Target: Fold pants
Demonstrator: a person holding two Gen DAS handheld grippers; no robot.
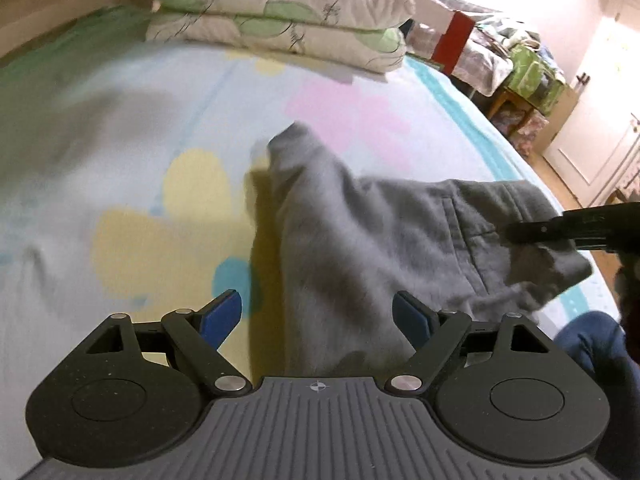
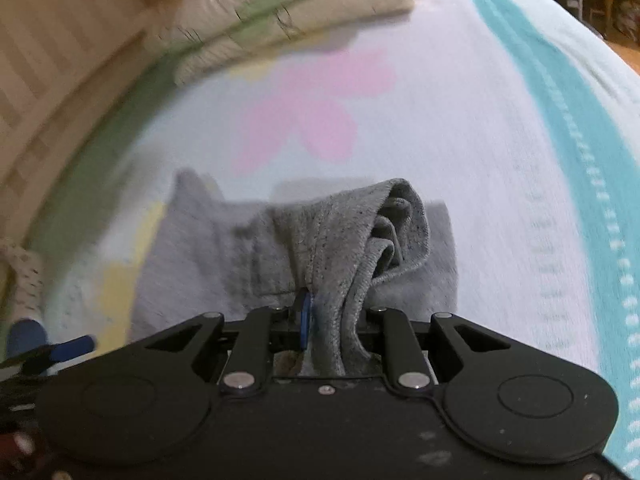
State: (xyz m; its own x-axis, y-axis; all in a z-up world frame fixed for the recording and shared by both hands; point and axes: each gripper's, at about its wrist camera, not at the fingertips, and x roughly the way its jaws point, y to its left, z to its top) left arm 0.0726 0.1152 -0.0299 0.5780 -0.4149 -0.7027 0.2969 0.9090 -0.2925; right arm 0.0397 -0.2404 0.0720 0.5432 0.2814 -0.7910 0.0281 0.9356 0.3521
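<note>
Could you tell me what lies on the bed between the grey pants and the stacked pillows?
Nothing: in the left wrist view only bare flowered bedsheet, with a pink flower print, separates the grey pants from the pillows.

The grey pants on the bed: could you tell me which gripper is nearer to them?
Right. The right gripper is clamped on the pants; the left gripper hangs open above them.

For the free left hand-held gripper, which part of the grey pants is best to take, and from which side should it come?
Probably the far peaked corner of the grey pants, approached from above over the bedsheet. That corner sticks up off the sheet, so open pads could close around it. The right hand-held gripper already pinches the near bunched edge, and the left hand-held gripper is open.
</note>
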